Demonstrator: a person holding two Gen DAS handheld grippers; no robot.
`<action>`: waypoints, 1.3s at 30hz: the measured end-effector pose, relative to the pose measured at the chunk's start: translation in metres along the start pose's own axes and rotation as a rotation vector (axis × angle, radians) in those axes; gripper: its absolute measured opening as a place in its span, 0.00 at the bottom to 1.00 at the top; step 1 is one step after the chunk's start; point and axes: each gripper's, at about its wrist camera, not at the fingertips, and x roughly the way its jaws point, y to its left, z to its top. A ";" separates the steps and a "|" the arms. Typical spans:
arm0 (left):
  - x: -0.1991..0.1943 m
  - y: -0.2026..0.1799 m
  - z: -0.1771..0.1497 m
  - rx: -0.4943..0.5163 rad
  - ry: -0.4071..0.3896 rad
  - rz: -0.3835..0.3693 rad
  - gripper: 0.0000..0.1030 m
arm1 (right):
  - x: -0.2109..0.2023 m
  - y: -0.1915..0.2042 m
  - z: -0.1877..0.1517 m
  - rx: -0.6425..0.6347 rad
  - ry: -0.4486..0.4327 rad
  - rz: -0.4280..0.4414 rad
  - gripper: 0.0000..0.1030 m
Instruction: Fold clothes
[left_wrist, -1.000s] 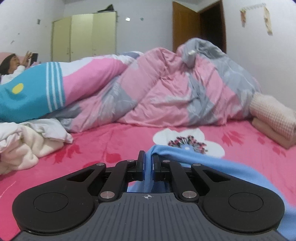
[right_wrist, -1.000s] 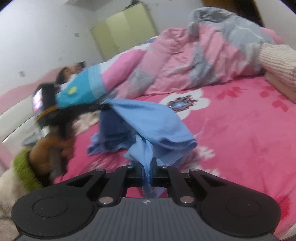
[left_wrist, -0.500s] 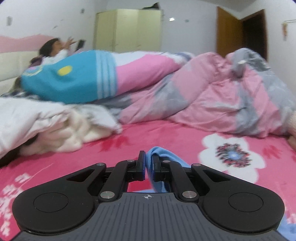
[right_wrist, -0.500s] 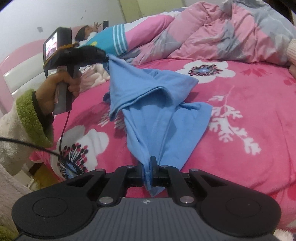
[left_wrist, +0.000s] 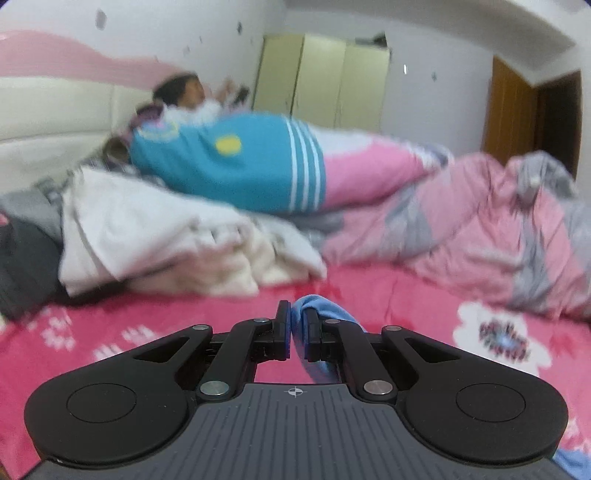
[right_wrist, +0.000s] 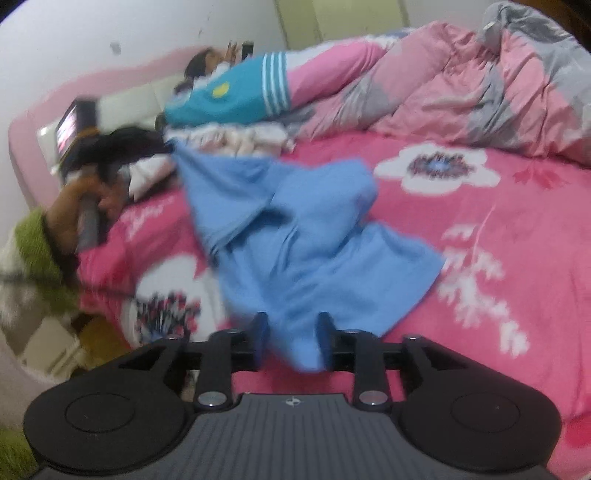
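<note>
A light blue garment (right_wrist: 306, 236) lies spread and rumpled across the pink flowered bedsheet (right_wrist: 517, 240). Its near edge droops between the fingers of my right gripper (right_wrist: 292, 321), which stand wide apart and open. In the right wrist view my left gripper (right_wrist: 168, 147) holds the garment's far left corner lifted off the bed, gripped by a hand (right_wrist: 85, 206) in a green cuff. In the left wrist view my left gripper (left_wrist: 297, 314) is shut on a fold of the blue garment (left_wrist: 325, 314), which trails off to the right beneath it.
A heap of white and cream clothes (left_wrist: 159, 240) sits left of the garment. A bunched pink and grey quilt (left_wrist: 480, 229) fills the back. A person (left_wrist: 184, 88) lies by the headboard under a teal and pink blanket (left_wrist: 229, 158). The bed's edge (right_wrist: 110, 314) drops off at left.
My right gripper has opened and let go of the blue garment's edge. The left gripper has swung left toward the headboard, still pinching its corner, and the garment now lies flatter on the sheet.
</note>
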 end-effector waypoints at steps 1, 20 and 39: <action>-0.006 0.002 0.005 -0.005 -0.025 0.002 0.05 | 0.000 -0.001 0.006 -0.001 -0.018 -0.003 0.40; -0.031 0.067 -0.006 -0.032 -0.050 0.220 0.05 | 0.122 -0.015 0.065 0.107 0.005 -0.059 0.77; -0.012 0.012 0.008 0.001 -0.146 0.097 0.05 | 0.086 -0.047 0.054 0.400 -0.063 0.039 0.19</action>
